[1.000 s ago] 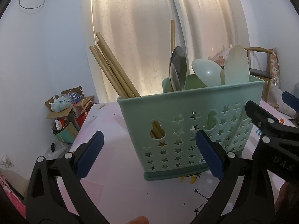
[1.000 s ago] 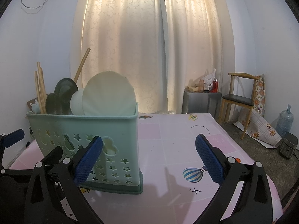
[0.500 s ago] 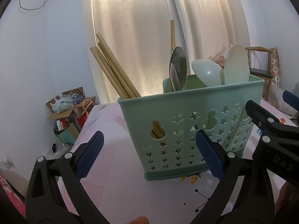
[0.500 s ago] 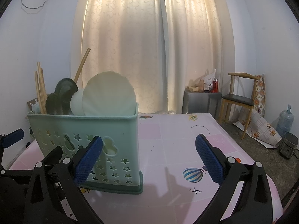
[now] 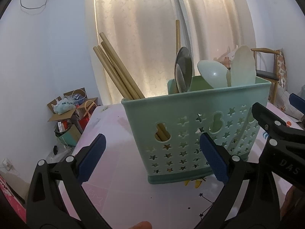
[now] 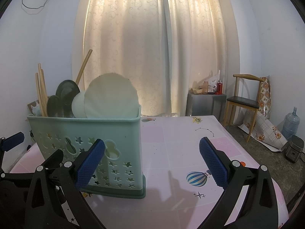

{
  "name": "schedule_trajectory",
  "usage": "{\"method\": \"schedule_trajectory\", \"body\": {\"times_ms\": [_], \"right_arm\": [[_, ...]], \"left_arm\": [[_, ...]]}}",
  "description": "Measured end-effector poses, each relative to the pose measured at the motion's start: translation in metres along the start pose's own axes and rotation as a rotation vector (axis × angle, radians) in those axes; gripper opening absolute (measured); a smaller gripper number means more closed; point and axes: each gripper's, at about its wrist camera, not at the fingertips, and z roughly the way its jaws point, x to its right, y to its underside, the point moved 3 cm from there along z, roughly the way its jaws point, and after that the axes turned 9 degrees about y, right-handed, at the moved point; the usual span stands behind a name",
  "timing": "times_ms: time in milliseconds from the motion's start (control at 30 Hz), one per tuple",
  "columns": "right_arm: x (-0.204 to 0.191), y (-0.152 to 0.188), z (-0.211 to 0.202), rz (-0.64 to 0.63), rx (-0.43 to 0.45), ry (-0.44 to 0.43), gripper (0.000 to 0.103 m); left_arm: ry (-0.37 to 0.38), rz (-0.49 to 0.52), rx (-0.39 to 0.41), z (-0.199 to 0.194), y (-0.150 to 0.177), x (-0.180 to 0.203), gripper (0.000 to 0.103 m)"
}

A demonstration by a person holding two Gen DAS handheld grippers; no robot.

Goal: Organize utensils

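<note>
A mint-green utensil caddy (image 5: 200, 129) (image 6: 91, 145) with star cut-outs stands on the pink table. Bamboo chopsticks (image 5: 116, 70) (image 6: 41, 89) lean out of its left compartment. Metal spoons (image 5: 183, 70) (image 6: 66, 97) and pale plastic spoons (image 5: 242, 66) (image 6: 112, 97) stick up from the others. My left gripper (image 5: 152, 158) is open in front of the caddy and holds nothing. My right gripper (image 6: 152, 160) is open too, empty, its left finger before the caddy's right end. The right gripper also shows at the right edge of the left wrist view.
The pink table (image 6: 181, 139) has balloon and star prints. A wooden chair (image 6: 246, 103), a grey cabinet (image 6: 205, 103) with bottles, a water jug (image 6: 290, 122) and a small appliance (image 6: 294, 148) stand at the right. Cardboard boxes (image 5: 70, 110) sit on the floor at the left. Curtains hang behind.
The left wrist view has shifted slightly, so the caddy sits a touch further right. Both grippers stay open and nothing else has moved.
</note>
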Motion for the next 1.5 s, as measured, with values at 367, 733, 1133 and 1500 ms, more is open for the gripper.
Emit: {"method": "schedule_trajectory", "body": {"times_ms": [367,733,1133,1500], "right_arm": [[0.0005,-0.0007,0.0003,0.001,-0.001,0.0,0.097],[0.0006,-0.0012,0.0003,0.001,-0.001,0.0,0.097],[0.0007,-0.0016,0.0002,0.001,-0.002,0.0,0.097],[0.0008,-0.0011,0.0006,0.002,-0.002,0.0,0.097]], "left_arm": [[-0.003,0.005,-0.001,-0.001,-0.0018,0.003,0.095],[-0.004,0.011,0.003,-0.001,-0.0011,0.0037,0.095],[-0.007,0.024,0.004,-0.0013,-0.0006,0.0052,0.095],[-0.008,0.028,0.006,-0.0025,-0.0002,0.0057,0.095]]}}
